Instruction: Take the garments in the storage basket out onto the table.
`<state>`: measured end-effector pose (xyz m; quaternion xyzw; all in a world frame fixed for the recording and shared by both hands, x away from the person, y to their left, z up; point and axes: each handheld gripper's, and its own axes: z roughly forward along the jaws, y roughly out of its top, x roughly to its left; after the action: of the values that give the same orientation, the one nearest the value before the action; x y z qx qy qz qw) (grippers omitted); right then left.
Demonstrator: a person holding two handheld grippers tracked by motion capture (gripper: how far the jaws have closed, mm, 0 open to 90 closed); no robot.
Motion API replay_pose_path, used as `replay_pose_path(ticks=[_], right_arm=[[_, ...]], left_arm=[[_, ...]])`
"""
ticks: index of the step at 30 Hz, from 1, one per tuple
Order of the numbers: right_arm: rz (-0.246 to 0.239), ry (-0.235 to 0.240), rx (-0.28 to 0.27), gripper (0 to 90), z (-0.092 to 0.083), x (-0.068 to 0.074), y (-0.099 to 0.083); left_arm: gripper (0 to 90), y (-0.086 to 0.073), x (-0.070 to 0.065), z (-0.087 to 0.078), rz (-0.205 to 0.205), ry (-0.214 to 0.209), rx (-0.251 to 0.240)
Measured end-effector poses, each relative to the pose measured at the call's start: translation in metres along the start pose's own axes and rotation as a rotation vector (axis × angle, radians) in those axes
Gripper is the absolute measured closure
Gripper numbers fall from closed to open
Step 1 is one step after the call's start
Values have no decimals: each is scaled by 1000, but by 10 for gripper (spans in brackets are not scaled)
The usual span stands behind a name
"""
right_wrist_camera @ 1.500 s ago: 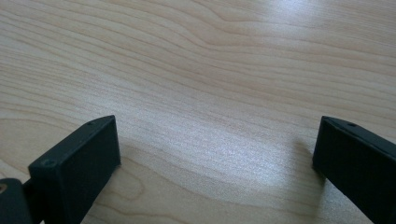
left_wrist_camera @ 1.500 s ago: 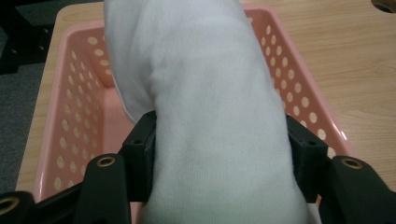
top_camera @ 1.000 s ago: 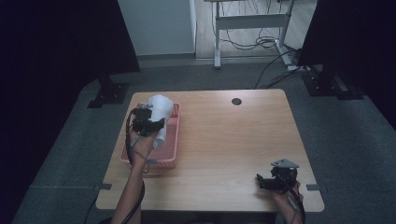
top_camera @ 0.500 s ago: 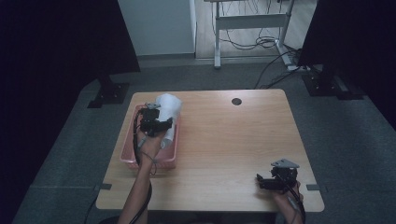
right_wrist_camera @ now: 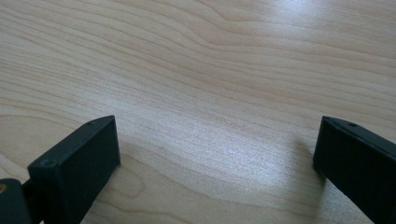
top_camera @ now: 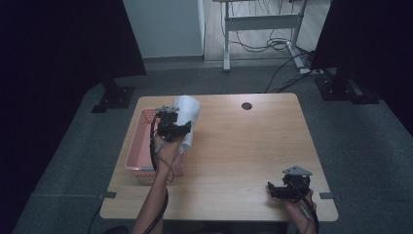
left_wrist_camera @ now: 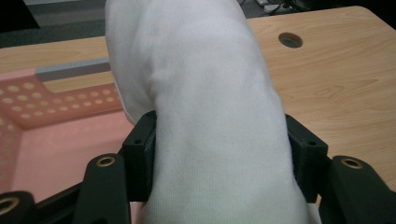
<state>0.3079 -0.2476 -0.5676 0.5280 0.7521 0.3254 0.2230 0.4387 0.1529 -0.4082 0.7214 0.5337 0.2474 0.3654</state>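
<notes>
Left gripper (top_camera: 176,127) pinches a bundle of white cloth (top_camera: 187,117); in the left gripper view its two black jaws press into either side of the soft white fabric (left_wrist_camera: 205,107), which bulges out above and below them. In the high view the cloth is lifted off the wooden table (top_camera: 243,161), hanging over the right rim of the pink perforated basket (top_camera: 139,151) near that basket's far right corner. The basket sits along the table's left edge, and its bottom looks bare where it shows in the left gripper view (left_wrist_camera: 60,154). The cloth's upper end reaches toward the table's far edge, while its lower end droops beside the basket wall; whether it touches the wall cannot be told.

The right gripper (top_camera: 287,187) rests low at the table's near right corner, held in the person's right hand. Its jaws stand spread wide apart in the right gripper view (right_wrist_camera: 215,154), with bare wood grain between them. A round cable hole (top_camera: 247,106) lies near the far edge of the table, well apart from both grippers.
</notes>
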Motion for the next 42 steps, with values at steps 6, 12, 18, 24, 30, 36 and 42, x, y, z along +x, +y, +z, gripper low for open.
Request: replay_pose_path(ticks=[6, 12, 18, 24, 30, 36, 42], right_arm=[[-2, 2, 0, 4, 0, 0, 0], [-5, 5, 0, 3, 0, -1, 0], [-7, 8, 1, 4, 0, -1, 0], [-9, 11, 0, 3, 0, -1, -1], [-13, 13, -1, 3, -1, -1, -1], [-14, 15, 0, 3, -1, -2, -1], [-16, 18, 0, 2, -1, -2, -1]], left_arm=[[403, 2, -16, 7, 2, -15, -3], [403, 0, -32, 19, -13, -23, -4], [402, -5, -46, 32, -42, -16, -7], [402, -12, -56, 47, -62, -14, 1], [402, -19, -67, 60, -78, -20, 7], [401, -26, -77, 71, -90, -22, 11], [400, -35, -83, 84, -91, -12, 32]])
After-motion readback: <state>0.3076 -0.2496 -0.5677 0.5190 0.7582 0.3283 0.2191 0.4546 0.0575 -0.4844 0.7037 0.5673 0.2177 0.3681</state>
